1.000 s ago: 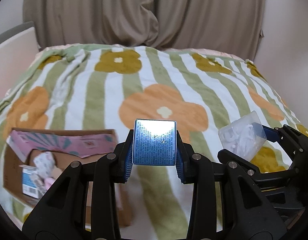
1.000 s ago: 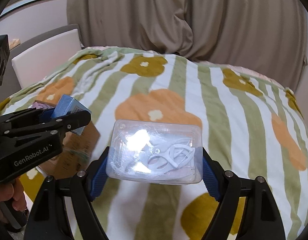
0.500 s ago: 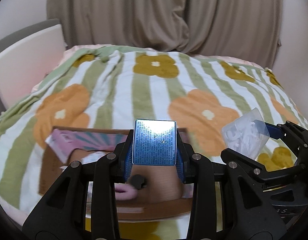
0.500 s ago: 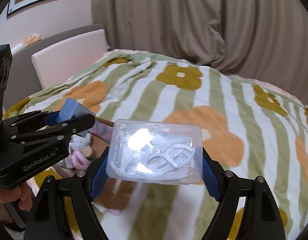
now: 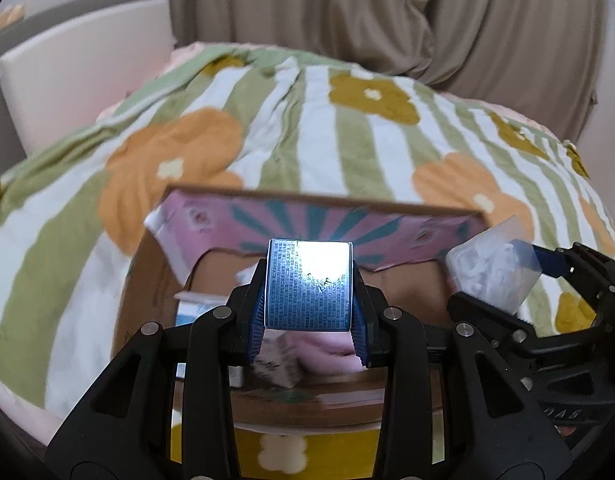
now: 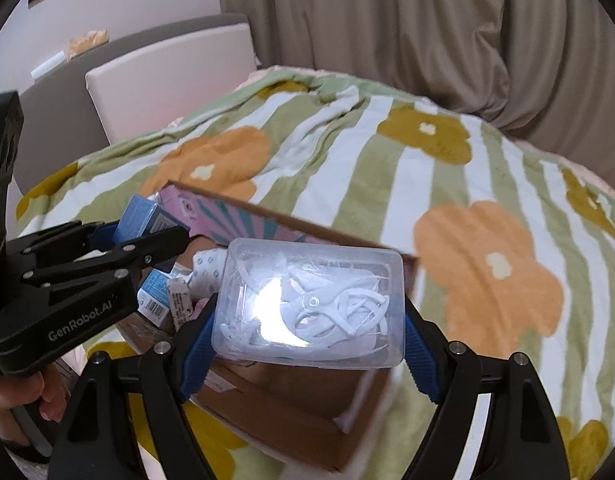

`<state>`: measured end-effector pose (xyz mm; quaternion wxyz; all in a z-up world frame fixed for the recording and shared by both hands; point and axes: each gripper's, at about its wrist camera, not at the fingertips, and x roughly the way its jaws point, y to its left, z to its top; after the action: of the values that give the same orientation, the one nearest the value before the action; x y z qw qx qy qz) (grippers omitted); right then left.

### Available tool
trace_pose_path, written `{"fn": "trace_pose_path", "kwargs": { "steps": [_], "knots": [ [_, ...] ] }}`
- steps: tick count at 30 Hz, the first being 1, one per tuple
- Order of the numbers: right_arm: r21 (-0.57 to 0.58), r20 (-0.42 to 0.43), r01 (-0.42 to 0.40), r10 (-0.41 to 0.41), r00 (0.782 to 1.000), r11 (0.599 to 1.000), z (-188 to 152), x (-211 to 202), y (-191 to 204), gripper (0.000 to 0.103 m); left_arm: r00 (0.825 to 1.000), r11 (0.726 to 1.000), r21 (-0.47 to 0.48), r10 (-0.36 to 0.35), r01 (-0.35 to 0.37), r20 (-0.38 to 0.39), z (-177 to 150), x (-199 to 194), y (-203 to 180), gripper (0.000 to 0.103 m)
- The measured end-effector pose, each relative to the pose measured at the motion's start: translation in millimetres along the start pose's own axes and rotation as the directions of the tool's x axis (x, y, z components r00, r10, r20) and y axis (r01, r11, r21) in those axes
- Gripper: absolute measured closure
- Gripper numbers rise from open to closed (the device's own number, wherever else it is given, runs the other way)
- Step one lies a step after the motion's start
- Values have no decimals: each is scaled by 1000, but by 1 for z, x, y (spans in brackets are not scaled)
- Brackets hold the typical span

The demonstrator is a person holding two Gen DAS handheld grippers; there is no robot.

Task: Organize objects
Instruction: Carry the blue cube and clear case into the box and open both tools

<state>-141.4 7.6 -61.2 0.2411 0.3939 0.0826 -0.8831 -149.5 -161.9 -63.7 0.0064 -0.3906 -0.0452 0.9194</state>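
My left gripper (image 5: 309, 320) is shut on a small shiny blue box (image 5: 309, 285) and holds it above an open cardboard box (image 5: 155, 264) with a pink patterned flap. My right gripper (image 6: 309, 344) is shut on a clear plastic case (image 6: 311, 304) full of white plastic pieces, also over the cardboard box (image 6: 291, 396). The case shows at the right of the left wrist view (image 5: 491, 270). The blue box (image 6: 137, 216) and the left gripper (image 6: 147, 240) show at the left of the right wrist view. Several small packets and a pink item lie inside the box.
The cardboard box sits near the front edge of a bed with a green-striped flower blanket (image 5: 347, 120). A white headboard panel (image 5: 79, 80) stands at the left. Brown curtains (image 6: 427, 32) hang behind the bed.
Both grippers have moved left and forward with their loads. The cardboard box has come from the lower left to directly under both grippers.
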Motion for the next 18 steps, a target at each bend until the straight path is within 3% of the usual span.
{"fn": "trace_pose_path", "kwargs": {
  "steps": [15, 17, 18],
  "knots": [
    [17, -80, -8, 10, 997, 1000, 5, 53, 15, 25, 998, 999, -43, -29, 27, -54, -14, 37, 38, 70],
    [44, -75, -23, 27, 997, 999, 7, 54, 14, 24, 999, 1000, -30, -1, 0, -46, -14, 34, 37, 66],
    [56, -83, -27, 32, 996, 998, 9, 56, 12, 24, 999, 1000, -19, 23, -23, -32, -13, 32, 37, 49]
  ]
}}
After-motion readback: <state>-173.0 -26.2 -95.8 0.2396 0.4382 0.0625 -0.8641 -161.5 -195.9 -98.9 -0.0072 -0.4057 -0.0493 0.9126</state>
